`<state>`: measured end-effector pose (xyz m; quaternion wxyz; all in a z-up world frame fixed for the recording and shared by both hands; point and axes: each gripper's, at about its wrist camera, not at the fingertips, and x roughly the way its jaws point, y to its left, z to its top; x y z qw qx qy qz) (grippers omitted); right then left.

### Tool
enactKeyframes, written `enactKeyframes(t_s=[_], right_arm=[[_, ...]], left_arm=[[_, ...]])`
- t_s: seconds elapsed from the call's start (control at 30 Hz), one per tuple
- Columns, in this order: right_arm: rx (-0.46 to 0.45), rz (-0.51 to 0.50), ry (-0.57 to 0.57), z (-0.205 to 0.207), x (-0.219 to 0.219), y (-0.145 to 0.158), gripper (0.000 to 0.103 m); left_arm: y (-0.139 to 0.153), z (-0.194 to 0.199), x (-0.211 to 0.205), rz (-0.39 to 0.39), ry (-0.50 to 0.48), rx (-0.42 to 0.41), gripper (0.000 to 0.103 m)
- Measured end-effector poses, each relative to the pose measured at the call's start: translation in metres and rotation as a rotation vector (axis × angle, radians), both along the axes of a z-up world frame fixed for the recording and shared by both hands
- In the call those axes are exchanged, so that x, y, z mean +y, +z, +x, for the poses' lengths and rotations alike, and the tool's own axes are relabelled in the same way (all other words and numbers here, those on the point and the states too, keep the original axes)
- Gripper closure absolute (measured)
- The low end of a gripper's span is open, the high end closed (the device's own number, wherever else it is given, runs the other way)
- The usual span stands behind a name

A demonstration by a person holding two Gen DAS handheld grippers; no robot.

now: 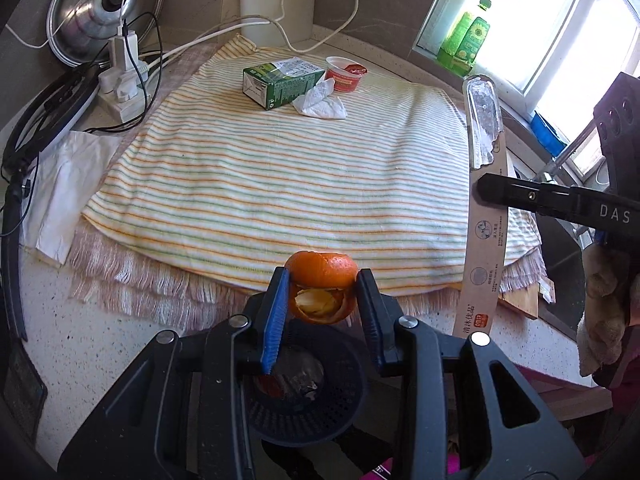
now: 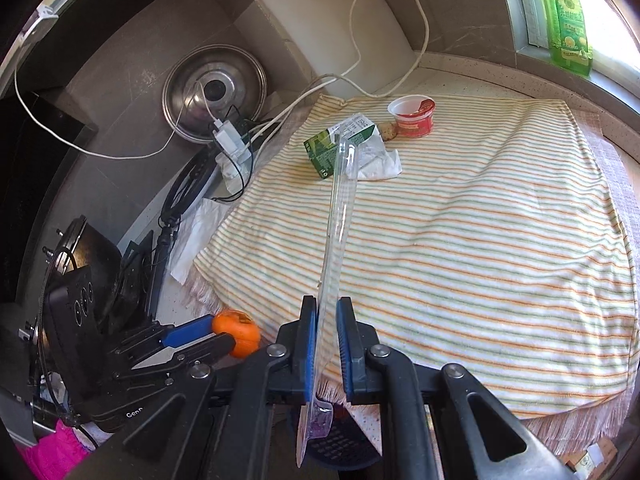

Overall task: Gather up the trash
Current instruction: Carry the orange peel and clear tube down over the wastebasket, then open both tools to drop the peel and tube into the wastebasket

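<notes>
The left gripper (image 1: 322,300) is clamped on an orange peel (image 1: 323,293), a hollow curled shell with a waxy orange outside and a pale, dry inside; its blue ribbed pads press on both sides of it. The right gripper (image 2: 327,344) is pressed together on a long blister package (image 2: 335,216), a flat strip with a clear stiff plastic front and a brown printed card back, which sticks out far in front of the jaws and also a little behind them. Both pieces are held at the near edge of the counter, above a dark perforated plastic bin (image 1: 308,396) that seems to stand lower than the counter, and something crumpled and shiny already lies in it. So I judge that the task is about in the middle: two pieces are picked up but not yet dropped. Three more pieces are left close together at the far side of the soft striped towel (image 1: 280,176): a green cardboard carton (image 1: 278,85), a red plastic cup (image 1: 345,74) with its foil lid torn open, and a crumpled white tissue (image 1: 320,100) lying against the carton.
</notes>
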<state>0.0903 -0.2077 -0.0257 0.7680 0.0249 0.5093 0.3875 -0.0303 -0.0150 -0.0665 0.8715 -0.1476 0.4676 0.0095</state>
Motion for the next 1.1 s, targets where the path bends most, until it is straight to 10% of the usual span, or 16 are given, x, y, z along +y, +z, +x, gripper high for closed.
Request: enactKeyframes(t_s=[0.7, 0.8, 1.1], right_arm=[[-0.040, -0.131, 0.112, -0.102, 0.024, -0.053, 0.094], [-0.054, -0.157, 0.130, -0.112, 0.028, -0.063, 0.094], [-0.093, -0.227, 0.172, -0.125, 0.043, -0.090, 0.094]], left_arm=[[-0.061, -0.068, -0.001, -0.048, -0.014, 0.128, 0.070], [-0.074, -0.072, -0.002, -0.055, -0.014, 0.161, 0.096], [-0.111, -0.068, 0.001, -0.096, 0.009, 0.204, 0.096]])
